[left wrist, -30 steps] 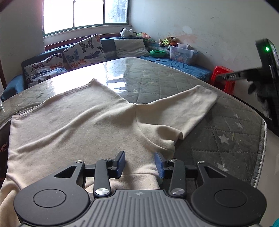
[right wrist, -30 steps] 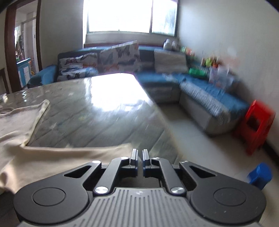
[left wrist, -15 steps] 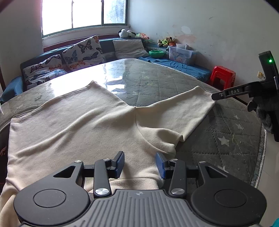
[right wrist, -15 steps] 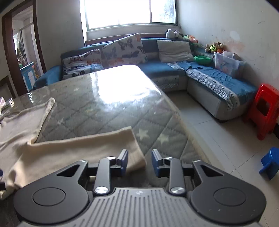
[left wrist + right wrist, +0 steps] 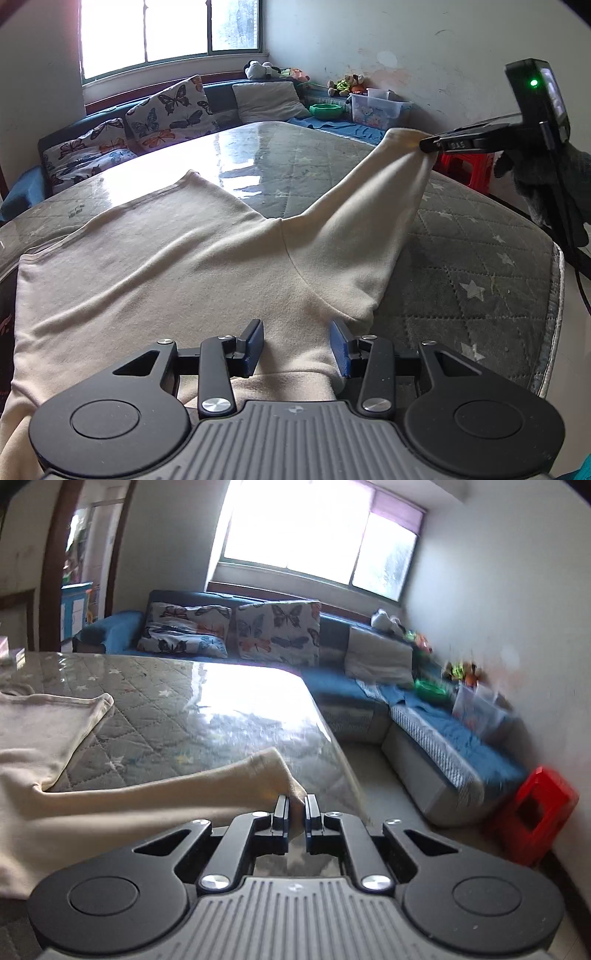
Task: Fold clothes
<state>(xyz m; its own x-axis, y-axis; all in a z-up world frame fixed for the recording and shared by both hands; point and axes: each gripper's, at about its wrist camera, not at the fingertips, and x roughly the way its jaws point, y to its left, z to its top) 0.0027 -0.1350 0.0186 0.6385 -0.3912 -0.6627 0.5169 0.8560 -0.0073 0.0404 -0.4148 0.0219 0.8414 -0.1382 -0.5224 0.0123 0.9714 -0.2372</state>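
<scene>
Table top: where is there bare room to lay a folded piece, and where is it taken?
Bare quilted table lies right of the lifted sleeve, out to the table's edge, and behind the cream garment toward the sofa. The near and left part is covered by the garment, under the open left gripper. The right gripper pinches the cuff.

The right gripper (image 5: 295, 808), open half a second ago, is now clamping the cream fleece sweater's sleeve cuff (image 5: 402, 147) and lifting it off the quilted grey worktop (image 5: 480, 266).

Right hand-held gripper (image 5: 428, 144) pinches the cream sweater's (image 5: 177, 266) sleeve cuff (image 5: 404, 142), lifted above the table (image 5: 480, 266).
</scene>
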